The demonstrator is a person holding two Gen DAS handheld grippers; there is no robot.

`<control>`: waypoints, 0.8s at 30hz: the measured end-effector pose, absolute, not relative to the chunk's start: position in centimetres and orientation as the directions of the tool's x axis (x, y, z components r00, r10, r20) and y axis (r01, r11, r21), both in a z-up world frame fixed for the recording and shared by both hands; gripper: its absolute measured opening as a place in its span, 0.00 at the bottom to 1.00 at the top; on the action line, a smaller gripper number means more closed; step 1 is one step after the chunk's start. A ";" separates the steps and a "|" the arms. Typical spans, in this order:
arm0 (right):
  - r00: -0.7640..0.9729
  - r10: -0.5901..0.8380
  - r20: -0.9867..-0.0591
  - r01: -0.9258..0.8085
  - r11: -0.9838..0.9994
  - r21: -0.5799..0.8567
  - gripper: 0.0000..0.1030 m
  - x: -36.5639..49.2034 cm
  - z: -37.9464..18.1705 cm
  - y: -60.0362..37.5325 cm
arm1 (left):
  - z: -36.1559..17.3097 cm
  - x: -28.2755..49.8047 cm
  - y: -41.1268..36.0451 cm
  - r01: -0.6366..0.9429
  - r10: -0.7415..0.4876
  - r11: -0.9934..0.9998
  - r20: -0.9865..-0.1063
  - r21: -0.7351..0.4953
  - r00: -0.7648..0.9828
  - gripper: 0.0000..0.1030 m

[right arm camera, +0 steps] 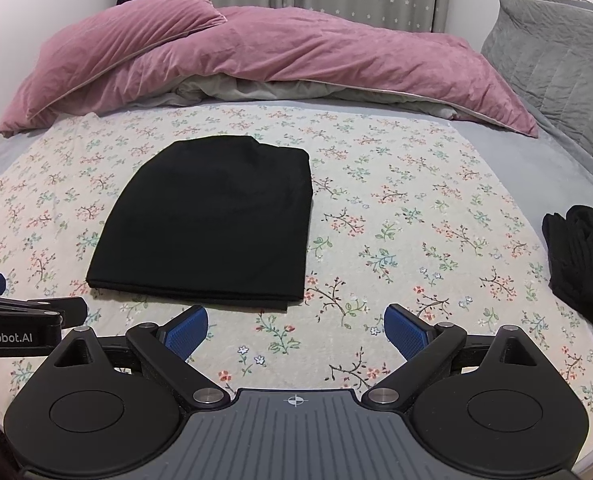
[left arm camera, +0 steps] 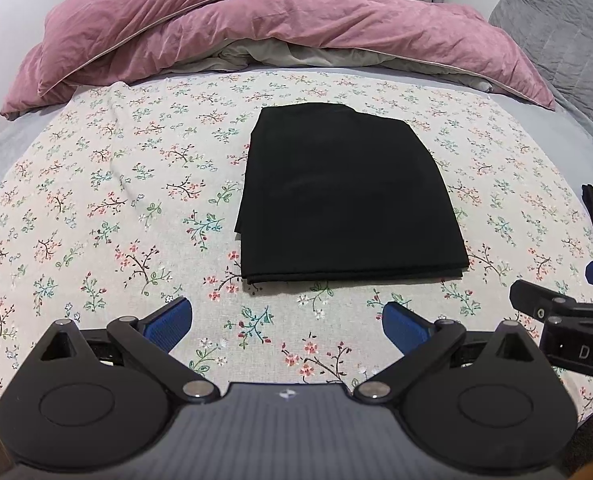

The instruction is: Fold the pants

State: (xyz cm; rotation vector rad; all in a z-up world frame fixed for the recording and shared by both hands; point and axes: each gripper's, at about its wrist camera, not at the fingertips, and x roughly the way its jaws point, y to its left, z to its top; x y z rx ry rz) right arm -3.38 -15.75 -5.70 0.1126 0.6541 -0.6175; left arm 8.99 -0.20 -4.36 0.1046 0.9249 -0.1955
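With the black fabric pants [left arm camera: 348,196] lying as a flat folded rectangle at frame centre on the floral sheet [left arm camera: 96,200], both the left gripper [left arm camera: 286,326] and right gripper [right arm camera: 296,330] hover wide apart and empty, so the job looks finished and they should back away without snagging the near edge.

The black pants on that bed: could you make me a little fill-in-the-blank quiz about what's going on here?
1. The black pants lie ____ into a flat rectangle on the flowered sheet.
2. Both the left gripper and the right gripper have their fingers ____, holding nothing.
3. The bunched duvet behind the pants is ____ in colour.

Missing words: folded; open; pink
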 end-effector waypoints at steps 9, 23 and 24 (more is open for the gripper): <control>0.623 -0.502 -0.601 0.570 0.816 -0.091 0.94 -3.4 -5.8 -15.7 | -4.4 8.9 -0.3 0.215 -0.129 0.977 -0.802 -0.001 0.583 1.00; 0.621 -0.499 -0.604 0.567 0.819 -0.093 0.94 -3.4 -6.0 -15.6 | -4.4 8.8 -0.3 0.218 -0.134 0.976 -0.803 -0.006 0.580 1.00; 0.621 -0.499 -0.604 0.567 0.819 -0.093 0.94 -3.4 -6.0 -15.6 | -4.4 8.8 -0.3 0.218 -0.135 0.976 -0.803 -0.006 0.580 1.00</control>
